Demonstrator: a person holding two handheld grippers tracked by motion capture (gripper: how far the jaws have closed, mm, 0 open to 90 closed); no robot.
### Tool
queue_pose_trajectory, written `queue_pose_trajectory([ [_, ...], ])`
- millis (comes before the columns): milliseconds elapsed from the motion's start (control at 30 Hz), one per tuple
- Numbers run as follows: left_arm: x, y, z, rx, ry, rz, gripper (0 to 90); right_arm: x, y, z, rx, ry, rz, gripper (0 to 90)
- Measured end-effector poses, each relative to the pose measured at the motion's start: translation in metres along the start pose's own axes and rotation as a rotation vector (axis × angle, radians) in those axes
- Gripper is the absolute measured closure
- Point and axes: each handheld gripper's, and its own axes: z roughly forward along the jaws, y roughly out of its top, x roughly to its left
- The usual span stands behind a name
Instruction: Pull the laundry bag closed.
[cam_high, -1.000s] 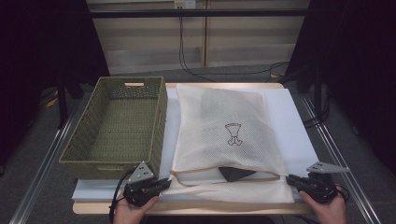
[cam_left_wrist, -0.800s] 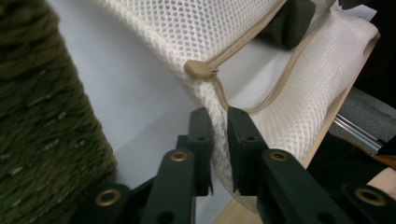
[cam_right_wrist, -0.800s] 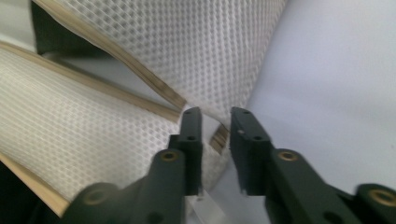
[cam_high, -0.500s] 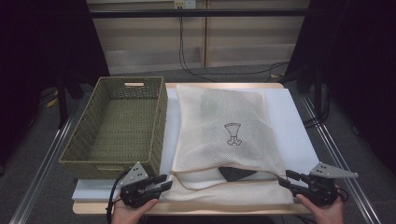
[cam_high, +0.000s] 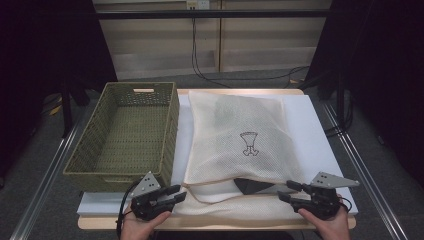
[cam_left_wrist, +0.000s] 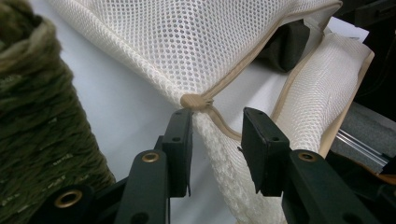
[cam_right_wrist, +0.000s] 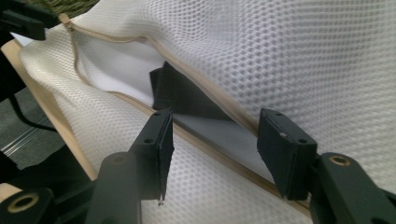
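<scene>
A cream mesh bag with a small printed emblem lies flat on the white board, its mouth toward me. A dark item shows inside that mouth. My left gripper sits at the bag's near left corner. Its jaws have just been opening and stand open, with the bag's beige trim running between them and the pads off it. My right gripper is at the near right of the mouth. Its jaws have just been opening wider, and through the gap I see the trim and the dark item.
An olive woven basket with nothing in it stands left of the bag, close to my left gripper. The board's near edge runs just under both hands. Metal rails flank the table, and cables hang at the back.
Both grippers' jaws have opened from nearly shut. The right gripper has shifted a little toward the bag's mouth. The left hand has stayed put and the bag lies as before.
</scene>
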Motion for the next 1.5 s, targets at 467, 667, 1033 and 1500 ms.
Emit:
queue_pose_trajectory([
  [467,0.0,0.0,0.009,0.073,0.024,0.005,67.7,0.035,0.018,0.019,0.006,0.164,-0.06,42.6],
  [667,0.002,0.004,0.015,0.09,0.011,-0.017,74.8,0.049,0.016,0.033,0.059,0.181,-0.105,45.6],
  [1033,-0.004,0.022,0.013,0.066,-0.004,0.035,84.2,0.08,0.041,0.067,0.088,0.297,-0.173,55.1],
  [1500,-0.015,0.042,0.021,0.047,-0.023,0.087,84.5,0.076,0.084,0.108,0.068,0.364,-0.171,55.9],
])
